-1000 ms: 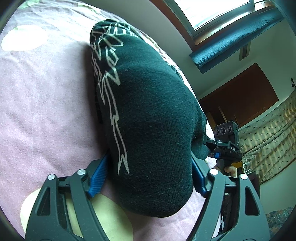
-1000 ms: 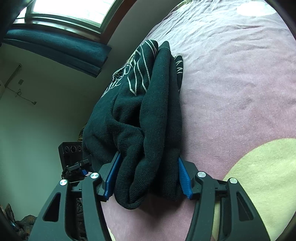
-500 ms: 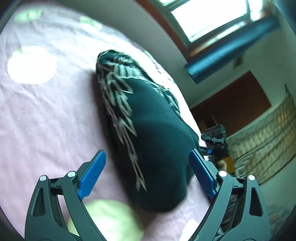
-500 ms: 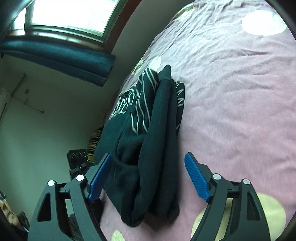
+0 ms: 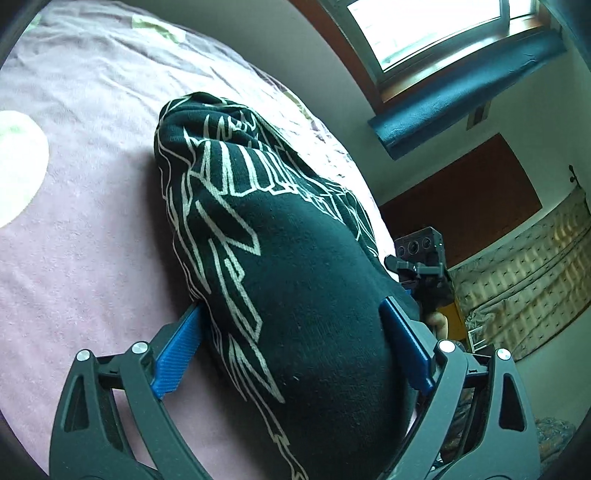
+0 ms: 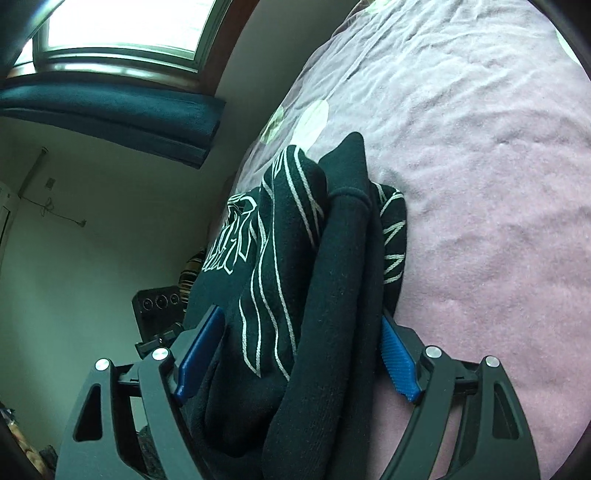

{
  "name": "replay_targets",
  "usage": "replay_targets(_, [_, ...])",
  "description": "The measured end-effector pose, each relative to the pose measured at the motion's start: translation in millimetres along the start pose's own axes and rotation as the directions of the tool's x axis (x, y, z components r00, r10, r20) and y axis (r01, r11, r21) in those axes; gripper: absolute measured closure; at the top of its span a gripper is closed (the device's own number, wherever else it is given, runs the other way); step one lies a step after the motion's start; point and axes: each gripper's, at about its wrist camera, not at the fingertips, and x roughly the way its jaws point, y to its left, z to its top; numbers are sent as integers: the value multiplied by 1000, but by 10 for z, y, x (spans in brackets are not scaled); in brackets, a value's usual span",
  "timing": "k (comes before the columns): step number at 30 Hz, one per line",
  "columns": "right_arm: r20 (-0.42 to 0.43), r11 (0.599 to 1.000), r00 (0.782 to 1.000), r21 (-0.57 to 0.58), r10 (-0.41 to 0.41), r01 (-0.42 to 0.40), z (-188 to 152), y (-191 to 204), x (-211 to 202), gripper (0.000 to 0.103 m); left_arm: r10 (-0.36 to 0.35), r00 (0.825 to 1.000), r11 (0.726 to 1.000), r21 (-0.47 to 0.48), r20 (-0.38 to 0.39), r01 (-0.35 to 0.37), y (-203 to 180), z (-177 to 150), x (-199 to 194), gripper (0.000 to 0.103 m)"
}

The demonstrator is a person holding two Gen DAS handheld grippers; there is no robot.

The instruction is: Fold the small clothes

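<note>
A folded black garment point(image 5: 295, 277) with white line print lies on the pink bedsheet point(image 5: 74, 240). My left gripper point(image 5: 291, 306) straddles its near end with the jaws wide; the blue pads point(image 5: 177, 350) sit along its sides without squeezing it. In the right wrist view the same garment point(image 6: 295, 277) shows its stacked folds. My right gripper point(image 6: 301, 315) has that end between its jaws, which are closing, and its pads point(image 6: 397, 354) lie at the cloth's edges. The right gripper's body point(image 5: 421, 258) shows beyond the bundle, and the left gripper's body point(image 6: 159, 302) on the opposite side.
The bedsheet point(image 6: 480, 221) carries pale round patches and spreads wide beside the garment. A window point(image 5: 424, 33) with a rolled blue blind point(image 5: 461, 92) is on the wall behind. A brown door point(image 5: 461, 203) and patterned fabric point(image 5: 535, 277) stand past the bed's edge.
A second ago both grippers were shut on the garment's ends. They opened and drew back, and now both have moved forward so the garment sits between the jaws again.
</note>
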Motion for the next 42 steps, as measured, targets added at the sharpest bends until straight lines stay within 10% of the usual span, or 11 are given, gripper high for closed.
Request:
replay_targets(5, [-11,997,997,-28,-73,73,-53,10,62,61,57,998,998,6,-5,-57,19,-22,41,24])
replay_targets(16, [6,999,999,-17,-36,36,-70,-48,57,63,78,997,997,22,-7,-78,5,16,97,26])
replay_targets(24, [1,999,999,-40,36,-36,-62,-37,-79,29,-26,1000,998,-61,9,27,91,55,-95,12])
replay_targets(38, [47,996,996,42,75,-77,645,-214,196,24,85,996,994,-61,-23,-86,440,727,325,12])
replay_targets(42, [21,999,999,10,-40,39,620,-193,230,61,143,989,990,0,-40,-143,374,743,399,31])
